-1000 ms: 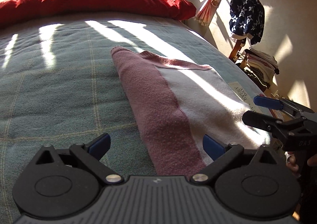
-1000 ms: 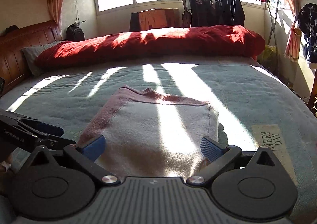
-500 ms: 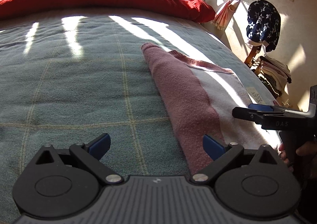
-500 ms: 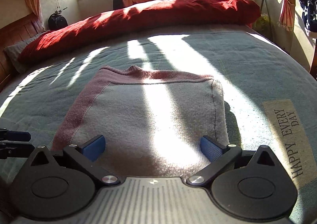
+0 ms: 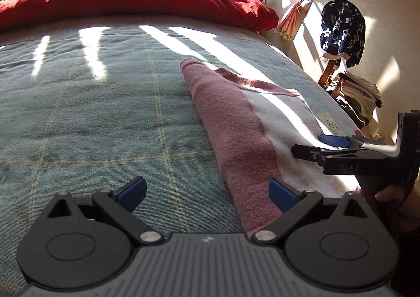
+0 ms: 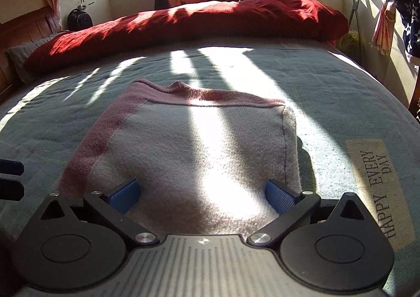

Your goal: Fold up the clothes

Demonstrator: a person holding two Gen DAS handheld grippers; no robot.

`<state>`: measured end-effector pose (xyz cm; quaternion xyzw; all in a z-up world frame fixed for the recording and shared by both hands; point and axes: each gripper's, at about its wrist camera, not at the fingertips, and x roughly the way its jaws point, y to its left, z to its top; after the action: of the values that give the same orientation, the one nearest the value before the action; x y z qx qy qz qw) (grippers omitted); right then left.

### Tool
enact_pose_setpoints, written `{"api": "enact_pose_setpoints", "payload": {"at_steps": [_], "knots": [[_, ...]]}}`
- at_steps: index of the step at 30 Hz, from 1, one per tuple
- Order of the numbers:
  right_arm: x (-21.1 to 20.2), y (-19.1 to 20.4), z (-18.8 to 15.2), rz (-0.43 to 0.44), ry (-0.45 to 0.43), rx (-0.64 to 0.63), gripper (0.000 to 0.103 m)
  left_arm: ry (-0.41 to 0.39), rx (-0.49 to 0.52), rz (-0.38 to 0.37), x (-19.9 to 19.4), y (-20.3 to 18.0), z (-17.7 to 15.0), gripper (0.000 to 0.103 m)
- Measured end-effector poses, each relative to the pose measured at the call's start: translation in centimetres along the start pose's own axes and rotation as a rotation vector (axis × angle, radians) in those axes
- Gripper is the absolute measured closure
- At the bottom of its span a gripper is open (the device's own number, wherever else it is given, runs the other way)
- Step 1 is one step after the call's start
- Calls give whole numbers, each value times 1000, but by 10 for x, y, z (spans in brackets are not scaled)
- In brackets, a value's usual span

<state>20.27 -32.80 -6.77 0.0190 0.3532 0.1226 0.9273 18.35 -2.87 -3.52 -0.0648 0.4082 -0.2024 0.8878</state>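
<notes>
The towel point(image 6: 194, 155) lay folded near the bed's point(image 5: 92, 118) near edge, running away from you, its near end between your right gripper's point(image 6: 202, 194) wide-open jaws, your left gripper point(image 5: 207, 192) open at its left edge.

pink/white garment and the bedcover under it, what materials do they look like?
Folded garment: looks like soft knit or fleece, matte; fuzzy nap, visible stitched seam, pink band beside the off-white panel. Exact fibre can't be told.

Bedcover: seems a woven cotton-type cloth, matte grey-green; fine weave texture, thin pale grid lines, printed "HAPPY EVERY DAY" patch.
</notes>
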Motion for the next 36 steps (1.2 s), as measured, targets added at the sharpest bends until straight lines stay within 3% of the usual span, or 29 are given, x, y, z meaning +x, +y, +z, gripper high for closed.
{"api": "enact_pose_setpoints", "payload": {"at_steps": [4, 8, 17, 25, 32, 36], "knots": [[-12, -4, 3, 34, -15, 11, 0, -19, -6, -32, -9, -2, -1, 4], [-43, -30, 9, 152, -44, 148, 0, -29, -4, -67, -12, -4, 0, 4], [-65, -95, -23, 232, 37, 385, 0, 17, -133, -201, 1, 8, -6, 4], [-48, -128, -56, 378, 70, 645, 0, 46, -324, -308, 20, 26, 7, 4], [-21, -149, -34, 438, 93, 698, 0, 66, -418, -333, 47, 35, 32, 4], [7, -161, -20, 495, 155, 727, 0, 100, -436, -372, 71, 34, 43, 4]]}}
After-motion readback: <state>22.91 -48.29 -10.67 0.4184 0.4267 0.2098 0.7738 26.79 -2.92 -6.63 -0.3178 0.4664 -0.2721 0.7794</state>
